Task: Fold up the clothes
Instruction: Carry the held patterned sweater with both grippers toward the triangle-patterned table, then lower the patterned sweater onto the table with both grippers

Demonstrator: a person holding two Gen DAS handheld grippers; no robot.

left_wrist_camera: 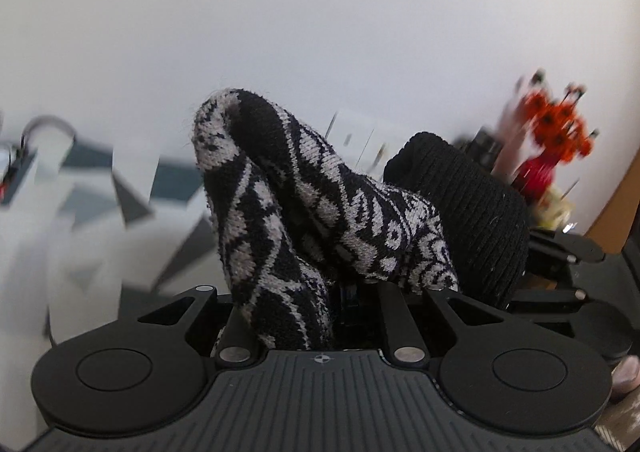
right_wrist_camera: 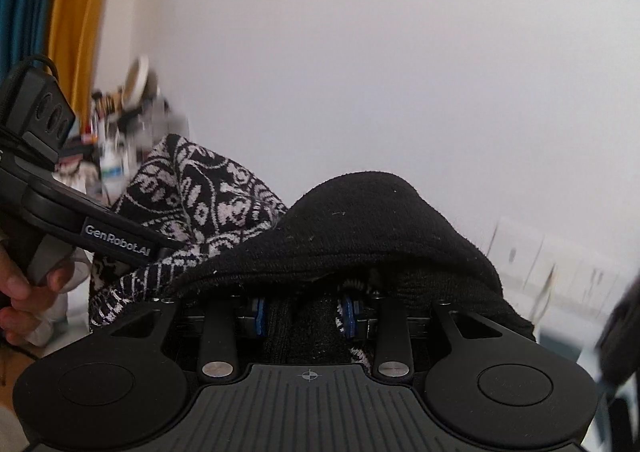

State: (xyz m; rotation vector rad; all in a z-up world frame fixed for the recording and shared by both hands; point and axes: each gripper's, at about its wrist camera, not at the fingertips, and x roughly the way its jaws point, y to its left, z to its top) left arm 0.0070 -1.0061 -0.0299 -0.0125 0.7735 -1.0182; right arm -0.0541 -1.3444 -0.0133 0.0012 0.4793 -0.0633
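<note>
A black-and-white patterned knit garment (left_wrist_camera: pixel 304 203) with a black ribbed edge (left_wrist_camera: pixel 472 203) is held up in front of a white wall. In the left wrist view it drapes over my left gripper (left_wrist_camera: pixel 348 292) and hides the fingertips; cloth runs down between the fingers, which look shut on it. In the right wrist view the black ribbed edge (right_wrist_camera: pixel 360 228) covers my right gripper (right_wrist_camera: pixel 304 316). Its blue pads (right_wrist_camera: pixel 259 316) squeeze a thick fold of black cloth. The patterned part (right_wrist_camera: pixel 200 191) hangs to the left, next to the left gripper's body (right_wrist_camera: pixel 80 219), held by a hand (right_wrist_camera: pixel 24 284).
A red vase of orange flowers (left_wrist_camera: pixel 552 139) stands at the right by the wall. White and grey angular shapes (left_wrist_camera: pixel 100 203) lie to the left, blurred. A cluttered shelf (right_wrist_camera: pixel 120 123) and yellow and blue curtains (right_wrist_camera: pixel 76 11) sit at the left.
</note>
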